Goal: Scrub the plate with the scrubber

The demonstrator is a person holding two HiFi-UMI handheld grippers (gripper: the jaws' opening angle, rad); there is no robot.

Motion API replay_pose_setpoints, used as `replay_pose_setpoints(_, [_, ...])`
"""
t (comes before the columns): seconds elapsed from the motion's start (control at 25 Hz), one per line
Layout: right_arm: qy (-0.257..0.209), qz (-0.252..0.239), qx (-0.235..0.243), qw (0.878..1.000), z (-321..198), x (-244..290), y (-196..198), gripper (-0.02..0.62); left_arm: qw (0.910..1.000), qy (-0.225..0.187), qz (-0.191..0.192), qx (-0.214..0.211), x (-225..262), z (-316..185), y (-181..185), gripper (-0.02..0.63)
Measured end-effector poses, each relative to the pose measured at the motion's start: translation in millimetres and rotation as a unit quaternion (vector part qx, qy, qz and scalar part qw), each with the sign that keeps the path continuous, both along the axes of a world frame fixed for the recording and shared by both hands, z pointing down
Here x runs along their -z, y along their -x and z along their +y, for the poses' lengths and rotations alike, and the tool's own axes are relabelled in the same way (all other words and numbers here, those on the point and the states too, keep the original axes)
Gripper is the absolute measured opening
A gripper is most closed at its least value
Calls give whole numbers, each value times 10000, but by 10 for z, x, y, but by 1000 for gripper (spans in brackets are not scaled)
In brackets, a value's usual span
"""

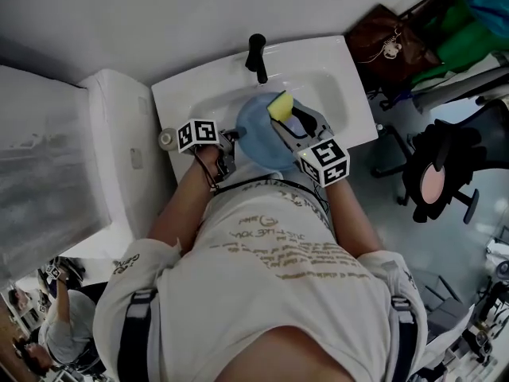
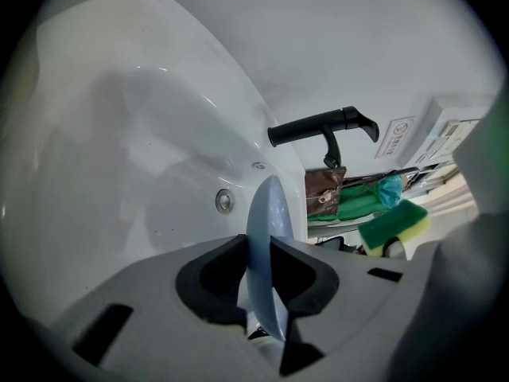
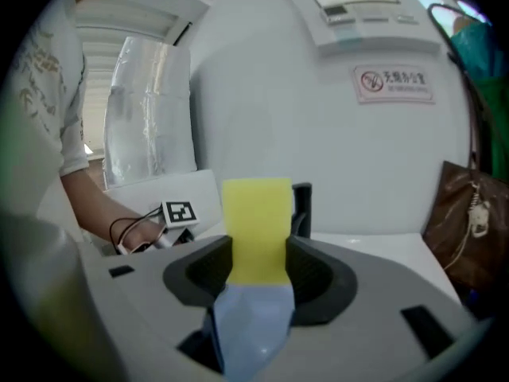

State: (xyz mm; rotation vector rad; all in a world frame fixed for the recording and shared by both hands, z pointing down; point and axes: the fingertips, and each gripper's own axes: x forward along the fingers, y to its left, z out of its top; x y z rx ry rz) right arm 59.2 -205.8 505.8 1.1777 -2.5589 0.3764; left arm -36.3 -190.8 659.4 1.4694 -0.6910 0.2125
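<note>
In the head view a light blue plate [image 1: 258, 138] is held on edge over the white sink [image 1: 334, 78]. My left gripper [image 1: 227, 148] is shut on the plate's left rim; in the left gripper view the plate [image 2: 266, 245] stands edge-on between the pads of that gripper [image 2: 262, 257]. My right gripper [image 1: 290, 122] is shut on a yellow and green scrubber [image 1: 279, 106], which lies against the plate's upper right face. In the right gripper view the scrubber [image 3: 256, 229] fills the gap of the gripper [image 3: 256, 265], with the plate [image 3: 250, 325] just below it.
A black faucet [image 1: 257, 56] rises at the back of the sink, close behind the plate. A white toilet tank [image 1: 119, 150] stands at the left. A brown bag [image 1: 390, 42] and an office chair [image 1: 445, 173] are at the right. The sink's overflow hole [image 2: 224, 201] shows in its wall.
</note>
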Motion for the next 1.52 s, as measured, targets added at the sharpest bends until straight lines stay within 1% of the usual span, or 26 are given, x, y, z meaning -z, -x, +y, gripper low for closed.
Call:
replay_pose_setpoints(0.04, [-133, -70, -160, 9998, 0, 71, -59, 216, 10000, 74, 16, 44, -22, 6, -16, 71])
replay_pose_setpoints(0.12, [-222, -169, -397, 9988, 10, 145, -160, 216, 9994, 255, 72, 208, -73, 7, -39, 72])
replay_pose_setpoints(0.28, [-223, -382, -609, 9972, 64, 216, -256, 215, 9960, 593, 172, 653, -202, -18, -39, 74])
replay_pose_setpoints(0.36, [-273, -404, -697, 9964, 91, 256, -302, 214, 9932, 768, 226, 845, -277, -19, -45, 74])
replay_pose_setpoints(0.48, [-325, -337, -788, 9958, 134, 283, -368, 210, 9886, 1014, 298, 1072, -373, -14, -60, 74])
replay_pose_setpoints(0.68, [-297, -245, -926, 9950, 221, 251, -487, 206, 9834, 1212, 473, 1262, -444, -33, -120, 81])
replay_pose_setpoints(0.76, [-237, -195, -1026, 9942, 242, 224, -546, 204, 9810, 1298, 439, 1375, -487, -47, -114, 87])
replay_pose_setpoints(0.88, [-224, 1, -1051, 9942, 275, 185, -593, 204, 9772, 1379, 331, 1580, -556, -87, -77, 104])
replay_pose_setpoints(1.0, [-221, 42, -1097, 9937, 300, 176, -636, 204, 9769, 1413, 291, 1578, -605, -86, -73, 104])
replay_pose_setpoints(1.12, [-205, -17, -1189, 9927, 301, 188, -678, 204, 9811, 1331, 122, 1398, -642, -73, -69, 104])
replay_pose_setpoints(1.16, [-206, -28, -1204, 9925, 300, 193, -688, 204, 9830, 1260, 32, 1336, -644, -77, -67, 115])
replay_pose_setpoints(1.24, [-217, -44, -1214, 9924, 293, 199, -704, 202, 9882, 1003, -278, 1126, -642, -99, -47, 147])
replay_pose_setpoints(1.32, [-222, -66, -1227, 9922, 282, 199, -718, 204, 9915, 678, -712, 846, -640, -135, 1, 199])
replay_pose_setpoints(1.4, [-230, -76, -1234, 9921, 257, 198, -721, 204, 9911, 350, -1125, 626, -617, -197, 76, 209])
replay_pose_setpoints(1.52, [-270, -106, -1225, 9920, 204, 212, -710, 204, 9857, -259, -1590, 500, -484, -351, 190, 209])
